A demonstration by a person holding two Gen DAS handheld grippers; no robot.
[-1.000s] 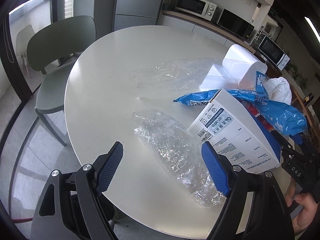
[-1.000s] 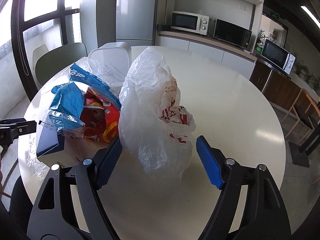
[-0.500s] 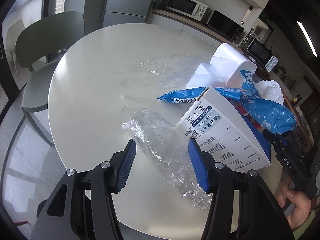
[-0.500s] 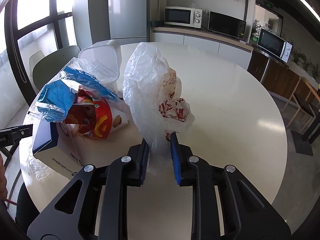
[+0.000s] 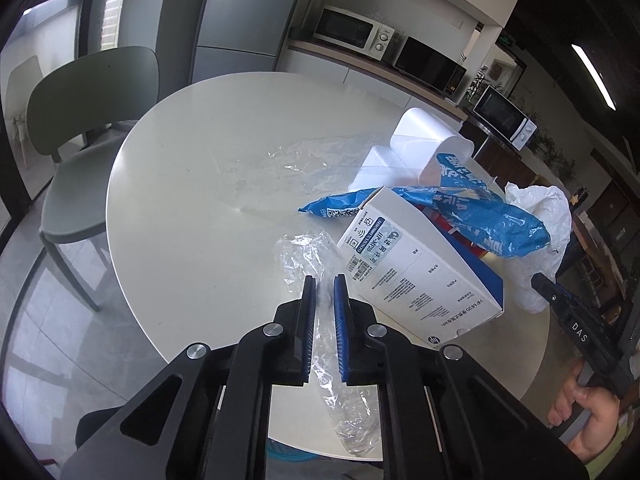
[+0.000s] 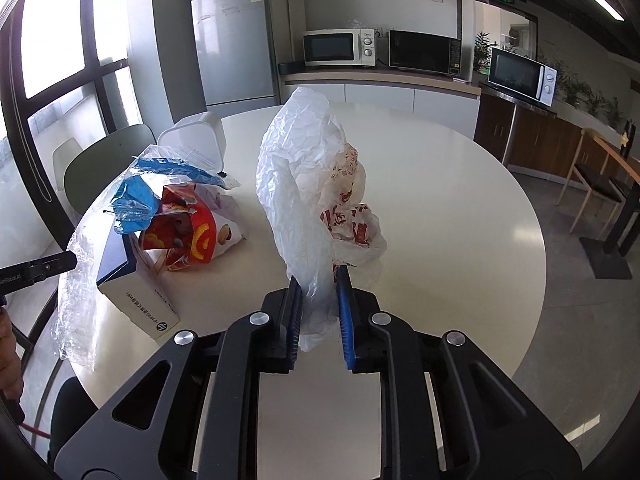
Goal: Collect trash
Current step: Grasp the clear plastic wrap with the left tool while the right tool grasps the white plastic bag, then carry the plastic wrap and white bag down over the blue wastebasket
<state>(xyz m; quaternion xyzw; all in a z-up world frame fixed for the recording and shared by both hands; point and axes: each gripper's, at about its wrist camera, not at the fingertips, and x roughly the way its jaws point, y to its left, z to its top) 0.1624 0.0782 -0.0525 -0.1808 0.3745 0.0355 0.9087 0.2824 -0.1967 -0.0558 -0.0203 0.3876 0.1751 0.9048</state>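
My left gripper (image 5: pixel 324 280) is shut on a crumpled clear plastic wrapper (image 5: pixel 308 256) that lies at the near edge of the round white table (image 5: pixel 192 184); the wrapper also hangs at the left of the right wrist view (image 6: pixel 76 288). My right gripper (image 6: pixel 319 276) is shut on a white plastic bag with red print (image 6: pixel 312 184) and holds it upright above the table. A white printer box (image 5: pixel 416 276), a blue snack bag (image 5: pixel 480 212) and a red snack bag (image 6: pixel 188 236) lie between the two grippers.
A second clear plastic sheet (image 5: pixel 300 164) and a white plastic container (image 5: pixel 420 140) lie farther back on the table. A green chair (image 5: pixel 80 120) stands at the left. A counter with microwaves (image 6: pixel 340 48) runs along the back wall.
Both grippers have closed: the left one on the clear wrapper, the right one on the white bag. Both have lifted slightly with their loads.
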